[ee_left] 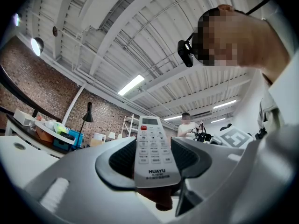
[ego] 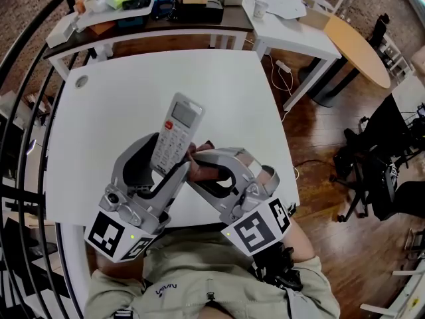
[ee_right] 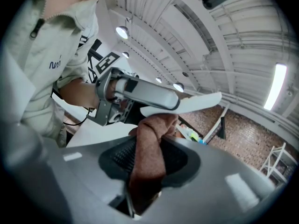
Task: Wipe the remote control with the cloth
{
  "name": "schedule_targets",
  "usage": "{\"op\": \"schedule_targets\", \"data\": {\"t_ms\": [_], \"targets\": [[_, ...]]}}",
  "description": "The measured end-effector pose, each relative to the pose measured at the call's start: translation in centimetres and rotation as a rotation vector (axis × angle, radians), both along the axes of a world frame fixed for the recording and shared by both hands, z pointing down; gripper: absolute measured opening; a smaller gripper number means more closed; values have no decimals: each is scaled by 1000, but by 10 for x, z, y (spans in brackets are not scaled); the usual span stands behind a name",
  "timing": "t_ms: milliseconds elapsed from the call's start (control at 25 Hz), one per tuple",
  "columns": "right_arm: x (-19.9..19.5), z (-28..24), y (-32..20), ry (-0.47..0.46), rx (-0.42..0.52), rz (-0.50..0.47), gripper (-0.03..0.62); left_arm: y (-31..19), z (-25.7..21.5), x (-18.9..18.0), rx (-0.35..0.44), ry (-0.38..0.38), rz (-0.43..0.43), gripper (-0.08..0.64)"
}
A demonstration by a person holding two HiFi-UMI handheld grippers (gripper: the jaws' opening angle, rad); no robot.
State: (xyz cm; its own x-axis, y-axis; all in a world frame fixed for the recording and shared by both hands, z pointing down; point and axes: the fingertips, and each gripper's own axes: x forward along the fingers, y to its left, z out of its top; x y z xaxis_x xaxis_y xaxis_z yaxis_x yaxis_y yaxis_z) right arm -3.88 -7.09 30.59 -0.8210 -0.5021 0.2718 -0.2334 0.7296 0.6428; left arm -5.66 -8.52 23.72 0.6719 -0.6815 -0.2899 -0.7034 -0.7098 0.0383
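Observation:
A white remote control (ego: pixel 175 133) with a red button is held above the white table (ego: pixel 219 92), button side up, its lower end clamped in my left gripper (ego: pixel 166 171). The left gripper view shows the remote (ee_left: pixel 152 148) between the dark pads. My right gripper (ego: pixel 199 168) is shut on a bunched reddish-brown cloth (ee_right: pixel 148 146). The cloth (ego: pixel 202 171) presses against the underside of the remote's lower end, and the right gripper view shows the remote's white edge (ee_right: pixel 187 104) just above it.
A cluttered side table (ego: pixel 153 12) with boxes and a blue bin stands beyond the white table. A second white table with papers and a cup (ego: pixel 260 8) stands at the back right, and black chairs (ego: pixel 378 171) stand on the wooden floor to the right.

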Motion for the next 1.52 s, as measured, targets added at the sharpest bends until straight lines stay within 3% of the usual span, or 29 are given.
{"op": "schedule_targets", "data": {"t_ms": [240, 440, 560, 1040, 1360, 1520], "targets": [[26, -27, -35, -60, 37, 151, 129, 5, -2, 5, 6, -17, 36, 242], [59, -60, -60, -176, 59, 289, 129, 12, 1, 19, -5, -31, 96, 242], [67, -76, -65, -253, 63, 322, 129, 15, 2, 26, 9, -54, 126, 242], [42, -57, -51, -184, 53, 245, 129, 19, -2, 39, -44, -12, 160, 242], [13, -32, -33, -96, 46, 164, 129, 17, -7, 30, -28, -1, 135, 242], [3, -23, -24, -63, 56, 126, 129, 16, -3, 23, 26, -42, 106, 242]]}}
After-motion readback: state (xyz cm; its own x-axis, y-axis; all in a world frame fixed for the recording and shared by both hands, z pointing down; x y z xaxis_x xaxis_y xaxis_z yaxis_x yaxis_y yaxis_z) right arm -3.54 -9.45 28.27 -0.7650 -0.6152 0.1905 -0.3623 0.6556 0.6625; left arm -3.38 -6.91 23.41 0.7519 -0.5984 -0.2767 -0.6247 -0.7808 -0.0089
